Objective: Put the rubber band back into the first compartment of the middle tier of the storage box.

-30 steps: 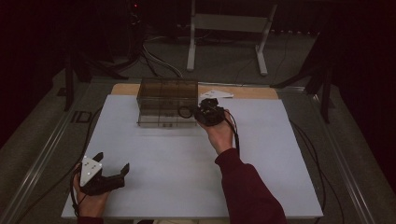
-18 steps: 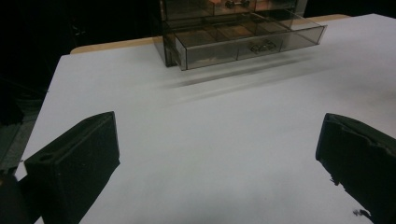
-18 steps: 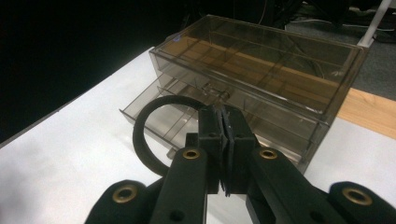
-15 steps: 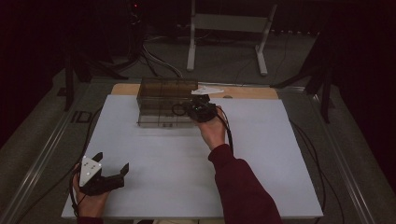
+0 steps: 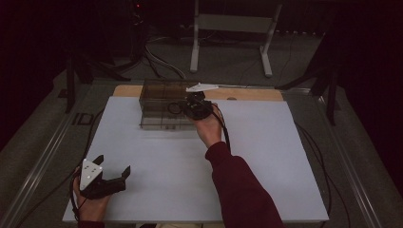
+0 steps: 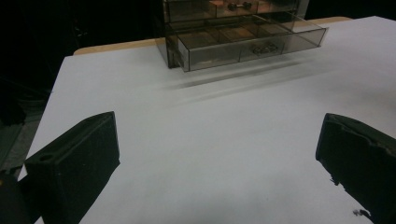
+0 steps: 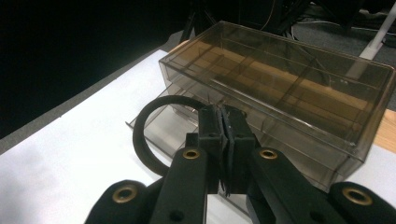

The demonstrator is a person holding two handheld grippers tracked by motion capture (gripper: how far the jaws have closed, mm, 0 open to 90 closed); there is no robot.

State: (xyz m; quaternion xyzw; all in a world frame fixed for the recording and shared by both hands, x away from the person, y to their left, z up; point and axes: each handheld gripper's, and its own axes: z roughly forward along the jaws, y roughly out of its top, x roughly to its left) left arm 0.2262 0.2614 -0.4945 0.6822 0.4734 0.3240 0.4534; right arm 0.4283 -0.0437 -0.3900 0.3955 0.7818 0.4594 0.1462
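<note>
**Black ring pinched over the open drawer**

We see the right gripper [image 5: 190, 105] at the far side of the white table [image 5: 266, 156], its jaws pressed together on a black ring [image 7: 148, 135] — the ring hangs to the left of the pads in the right gripper view. It is held just above the pulled-out lower drawer [image 6: 243, 44] of a smoky clear drawer box [image 5: 159, 99], which stands near the table's far edge. Whether the ring touches the drawer, we cannot tell.

The left gripper [image 5: 107, 183] rests at the near left corner, well apart from the box — its jaws spread wide with nothing but bare tabletop between them.
</note>
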